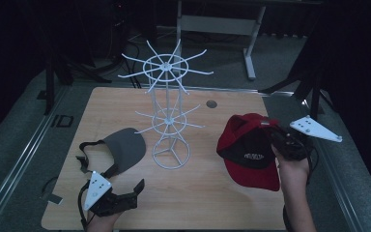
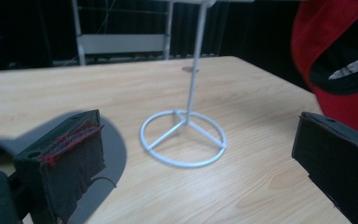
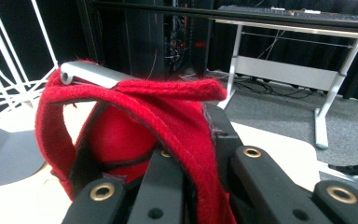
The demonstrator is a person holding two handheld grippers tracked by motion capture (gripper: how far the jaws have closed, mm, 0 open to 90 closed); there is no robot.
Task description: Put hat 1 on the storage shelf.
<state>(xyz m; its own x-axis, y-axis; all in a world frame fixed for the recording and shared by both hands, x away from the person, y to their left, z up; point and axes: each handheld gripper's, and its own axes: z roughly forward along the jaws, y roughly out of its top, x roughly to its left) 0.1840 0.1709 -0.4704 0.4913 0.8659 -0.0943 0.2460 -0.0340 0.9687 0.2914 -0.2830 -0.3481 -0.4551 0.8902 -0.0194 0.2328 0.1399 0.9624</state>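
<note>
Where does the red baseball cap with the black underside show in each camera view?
High view: red baseball cap at right, clamped in the right gripper.
Left gripper view: top right corner.
Right gripper view: centre, between its jaws.
Shared landmark: white wire hat stand.

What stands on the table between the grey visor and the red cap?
In the high view, the white wire rack stands between the grey visor and the red cap, its ring base on the table.

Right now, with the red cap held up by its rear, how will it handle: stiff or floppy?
Probably floppy: the red cap sags from the shut right tongs, its fabric band folding between them. It looks light, carried by one pinch. Its brim seems stiffer, keeping its curve.
</note>
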